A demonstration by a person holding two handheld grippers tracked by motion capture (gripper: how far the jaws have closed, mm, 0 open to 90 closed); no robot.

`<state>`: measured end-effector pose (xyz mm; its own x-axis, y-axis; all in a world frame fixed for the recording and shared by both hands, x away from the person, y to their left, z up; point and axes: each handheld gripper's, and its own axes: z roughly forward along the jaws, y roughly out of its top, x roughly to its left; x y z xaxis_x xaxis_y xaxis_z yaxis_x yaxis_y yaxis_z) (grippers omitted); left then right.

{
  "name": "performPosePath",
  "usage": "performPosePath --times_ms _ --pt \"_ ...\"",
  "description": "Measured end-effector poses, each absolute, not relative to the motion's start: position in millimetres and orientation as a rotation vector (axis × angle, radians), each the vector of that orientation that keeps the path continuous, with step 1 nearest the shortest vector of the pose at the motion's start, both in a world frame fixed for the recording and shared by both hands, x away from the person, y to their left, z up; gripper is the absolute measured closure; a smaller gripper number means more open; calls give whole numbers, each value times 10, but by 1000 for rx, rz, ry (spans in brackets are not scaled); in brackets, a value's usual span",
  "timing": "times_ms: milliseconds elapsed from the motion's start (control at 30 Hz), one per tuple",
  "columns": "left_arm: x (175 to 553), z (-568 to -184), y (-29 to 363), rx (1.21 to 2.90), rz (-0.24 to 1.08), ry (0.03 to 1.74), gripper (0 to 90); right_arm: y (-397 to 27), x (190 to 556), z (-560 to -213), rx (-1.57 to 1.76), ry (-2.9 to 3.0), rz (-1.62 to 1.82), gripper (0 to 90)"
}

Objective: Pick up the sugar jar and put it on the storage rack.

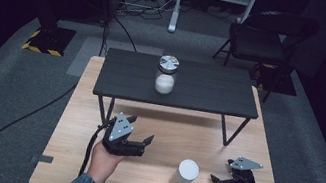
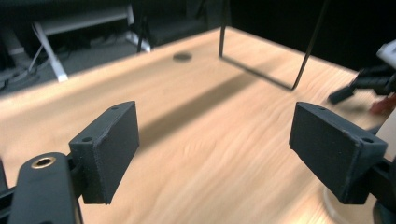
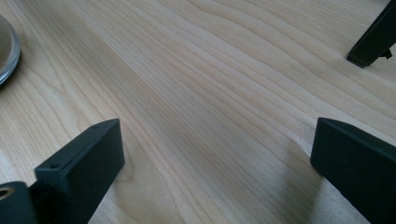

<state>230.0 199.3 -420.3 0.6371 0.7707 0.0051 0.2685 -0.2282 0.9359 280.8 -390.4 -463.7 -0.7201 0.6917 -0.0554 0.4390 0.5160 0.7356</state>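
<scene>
A dark shelf (image 1: 176, 90) bearing a jar (image 1: 166, 74) spans the far table (image 1: 82, 133), the white cup (image 1: 185, 175) stands near, between the left gripper (image 1: 140, 129) and right gripper (image 1: 219, 170), both spread and empty

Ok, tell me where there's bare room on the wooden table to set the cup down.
The wooden table is bare at its left edge, left of the left gripper, and along the front right of the white cup. It is tight between the cup and the right gripper, and low under the dark shelf.
</scene>
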Motion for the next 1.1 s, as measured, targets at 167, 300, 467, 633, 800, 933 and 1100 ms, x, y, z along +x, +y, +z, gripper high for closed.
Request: performPosePath --times_ms 167,300,467,633,800,933,1100 --pt "2303 -4438 2020 1820 556 900 159 -3904 2807 -4636 940 2419 1031 27" --pt "2310 -4533 1973 1884 554 910 158 -3904 2807 -4637 940 2419 1031 27" --pt "2346 -4607 1843 1977 560 956 156 -3903 2807 -4636 940 2419 1031 27" --pt "2435 -4635 1794 2049 529 979 154 -3901 2806 -4636 940 2418 1029 26" --pt "2520 -4653 1791 2120 489 977 152 -3896 2803 -4636 944 2416 1027 25" --pt "2586 -4699 1792 2151 458 982 136 -3896 2803 -4636 944 2416 1027 24" --pt "2567 -4722 1787 2145 460 969 109 -3837 2775 -4635 981 2397 1016 12"
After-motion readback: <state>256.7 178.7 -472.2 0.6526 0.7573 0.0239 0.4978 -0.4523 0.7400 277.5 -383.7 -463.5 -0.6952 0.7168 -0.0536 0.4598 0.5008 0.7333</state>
